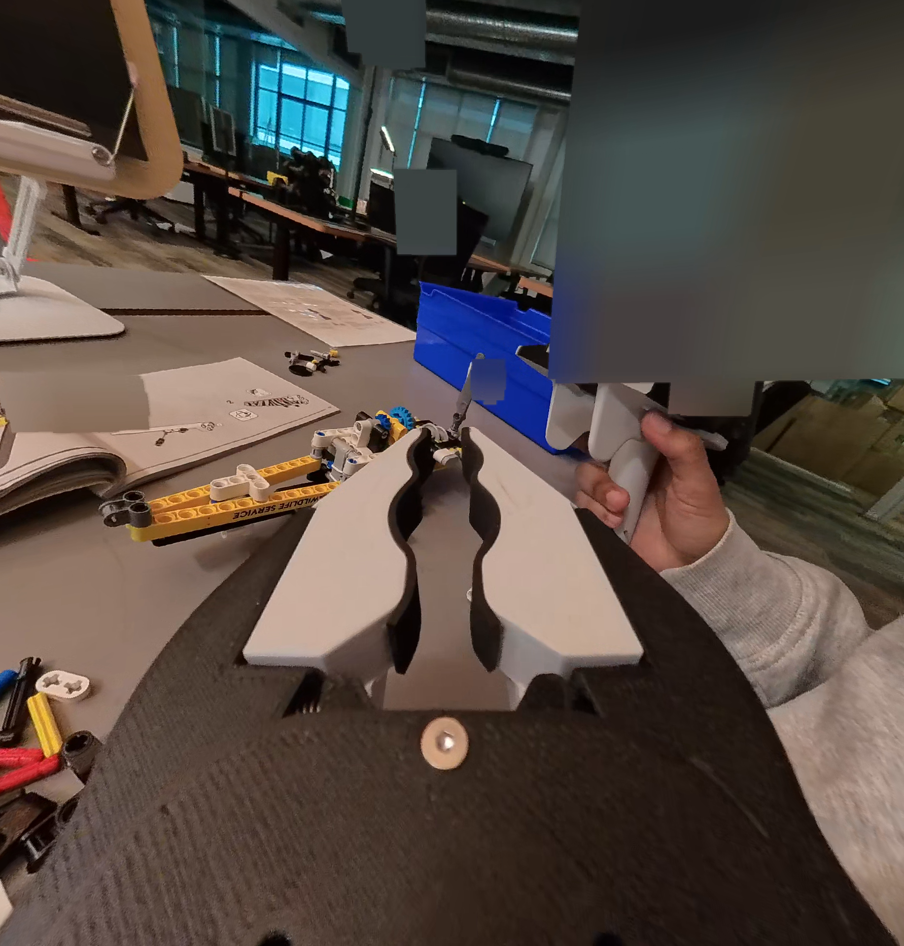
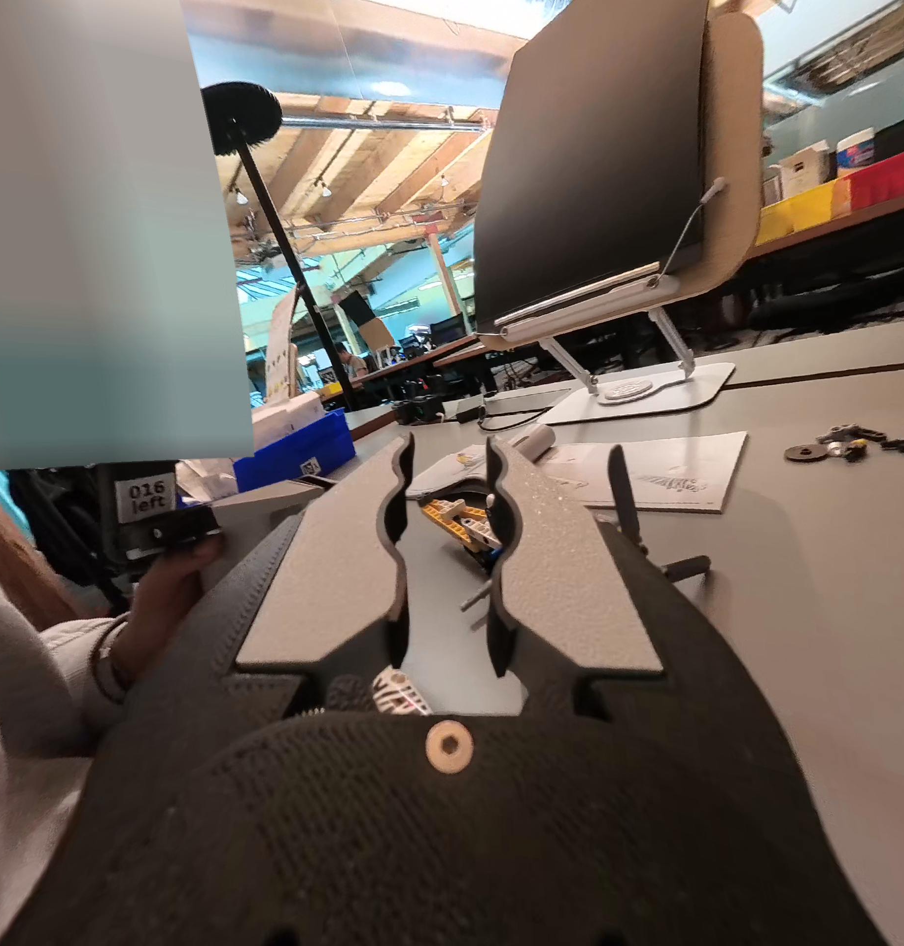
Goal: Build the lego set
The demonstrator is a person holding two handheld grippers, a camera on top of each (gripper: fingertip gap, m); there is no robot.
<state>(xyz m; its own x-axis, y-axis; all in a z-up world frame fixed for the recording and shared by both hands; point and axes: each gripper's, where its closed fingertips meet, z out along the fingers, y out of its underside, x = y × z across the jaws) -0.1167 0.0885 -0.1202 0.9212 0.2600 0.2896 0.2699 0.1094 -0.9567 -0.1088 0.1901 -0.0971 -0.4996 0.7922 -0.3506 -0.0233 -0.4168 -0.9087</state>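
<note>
Left wrist view: the left gripper (image 1: 442, 435) has its fingers narrowly parted at the near end of the yellow lego model (image 1: 245, 499), which lies on the grey counter (image 1: 107, 588) beside an open instruction booklet (image 1: 194, 409); whether they grip it is unclear. Right wrist view: the right gripper (image 2: 450, 450) hovers with fingers apart and empty above the model (image 2: 460, 517).

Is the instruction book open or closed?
Open. The book lies flat on the table with its pages spread, beside the yellow model.
</note>
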